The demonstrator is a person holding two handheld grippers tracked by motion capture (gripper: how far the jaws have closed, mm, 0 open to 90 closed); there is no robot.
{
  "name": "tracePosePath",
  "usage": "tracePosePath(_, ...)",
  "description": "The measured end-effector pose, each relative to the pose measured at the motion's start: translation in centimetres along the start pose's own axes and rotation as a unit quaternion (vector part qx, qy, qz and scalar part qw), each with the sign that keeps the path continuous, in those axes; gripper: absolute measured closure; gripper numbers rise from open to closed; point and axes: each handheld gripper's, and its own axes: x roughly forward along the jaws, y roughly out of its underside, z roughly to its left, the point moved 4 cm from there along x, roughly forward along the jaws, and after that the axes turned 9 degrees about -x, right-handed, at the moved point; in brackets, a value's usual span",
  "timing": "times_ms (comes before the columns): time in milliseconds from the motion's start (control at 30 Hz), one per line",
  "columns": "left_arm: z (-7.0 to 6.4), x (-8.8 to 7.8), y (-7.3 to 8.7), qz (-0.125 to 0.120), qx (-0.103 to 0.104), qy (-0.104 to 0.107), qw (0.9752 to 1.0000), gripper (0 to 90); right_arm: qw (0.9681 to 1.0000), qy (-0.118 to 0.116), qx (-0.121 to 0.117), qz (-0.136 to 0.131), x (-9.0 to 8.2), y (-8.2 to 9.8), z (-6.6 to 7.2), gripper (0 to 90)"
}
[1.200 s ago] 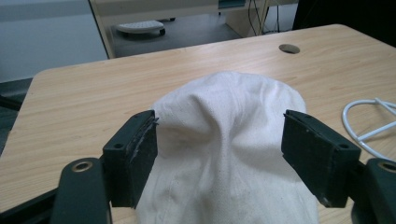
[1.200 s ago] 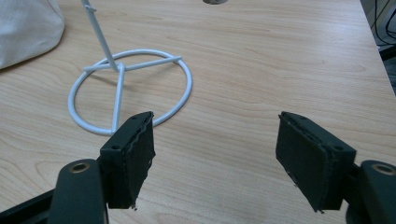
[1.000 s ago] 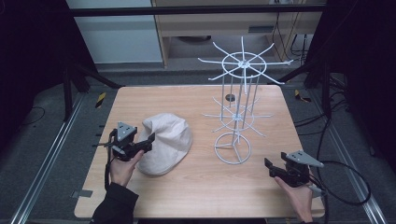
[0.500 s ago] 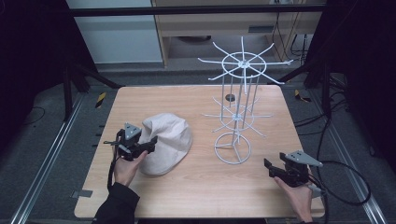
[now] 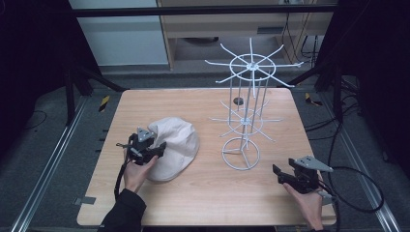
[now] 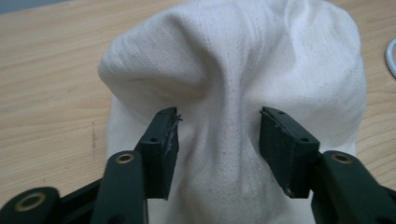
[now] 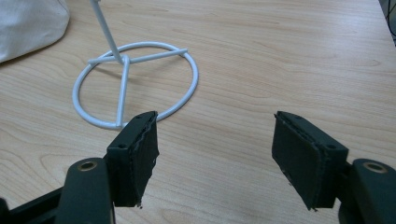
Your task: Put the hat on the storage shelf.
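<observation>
A: What changed with the left claw (image 5: 155, 147)?

B: It came down on the cream cap (image 5: 176, 145), left of the white wire rack (image 5: 244, 121). Its jaws had just been closing round a fold, not pinching yet.

A: So a grab was likely coming?

B: Yes. The right claw (image 5: 283, 175) rested open, low on the bench (image 5: 203, 203), right of the rack.

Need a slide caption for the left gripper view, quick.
Left gripper jaws closing around a raised fold of the cream cloth hat on the wooden table.

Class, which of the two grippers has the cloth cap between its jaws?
The left gripper: its jaws straddle the cream cap; the right gripper's stand over bare table.
</observation>
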Motion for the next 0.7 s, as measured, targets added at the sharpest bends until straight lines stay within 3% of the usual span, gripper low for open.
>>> tracePosePath(133,-0.2,0.3,0.2,0.007,-0.002,0.000,1.0000,57.5,1.0000,-0.002,0.002,0.001,0.0,0.0,0.0,31.5)
tracePosePath(267,0.1,0.6,0.6,0.004,-0.025,0.006,0.9997,67.9,1.0000,-0.002,0.001,0.001,0.0,0.0,0.0,31.5)
tracePosePath(433,0.2,0.2,0.5,0.001,-0.029,0.018,0.9994,83.0,1.0000,-0.002,-0.001,0.003,0.1,0.1,0.0,31.5)
tracePosePath(700,0.4,-1.0,0.2,-0.013,-0.034,0.029,0.9989,87.1,1.0000,-0.006,0.003,0.003,0.0,0.1,0.0,31.4)
